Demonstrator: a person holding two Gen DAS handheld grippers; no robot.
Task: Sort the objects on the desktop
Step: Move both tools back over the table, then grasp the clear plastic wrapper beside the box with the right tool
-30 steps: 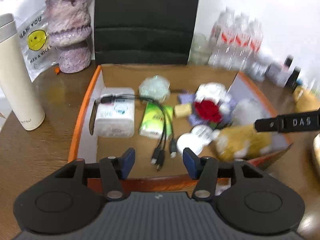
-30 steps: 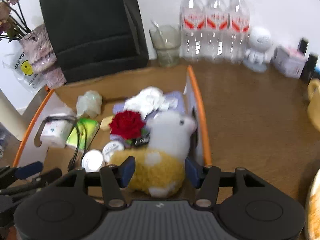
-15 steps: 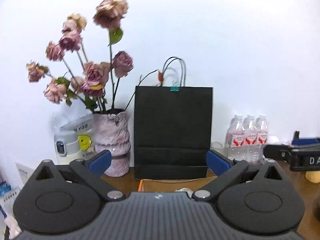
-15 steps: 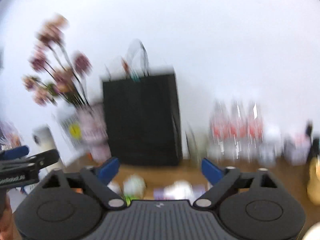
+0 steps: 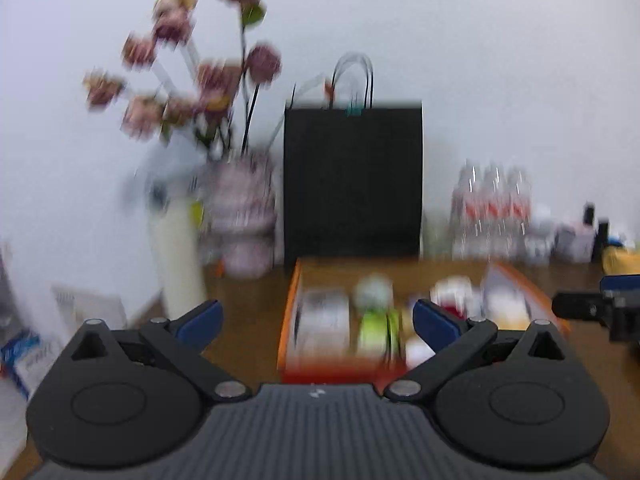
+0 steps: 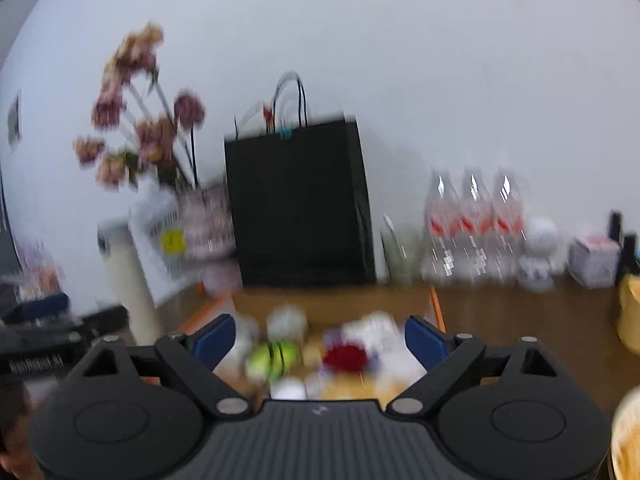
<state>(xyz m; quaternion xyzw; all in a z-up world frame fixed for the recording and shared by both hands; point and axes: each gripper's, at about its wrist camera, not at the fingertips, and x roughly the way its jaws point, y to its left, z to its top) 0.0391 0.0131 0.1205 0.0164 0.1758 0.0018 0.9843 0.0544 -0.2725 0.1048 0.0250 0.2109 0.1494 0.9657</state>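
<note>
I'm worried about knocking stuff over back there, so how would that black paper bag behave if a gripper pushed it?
The black bag stands tall and upright on a narrow base, so a push near the top would probably tip it. Its flat paper face would likely crumple rather than resist. The thin handles look floppy. What is inside is hidden, so its weight is unclear.

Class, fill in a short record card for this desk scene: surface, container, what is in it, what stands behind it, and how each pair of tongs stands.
surface: wooden table
container: orange-edged box
contents: red rose, green packet, others blurred
behind box: black paper bag, vase of dried flowers, water bottles
left tongs: open, nothing between the pads
right tongs: open, nothing between the pads
</note>
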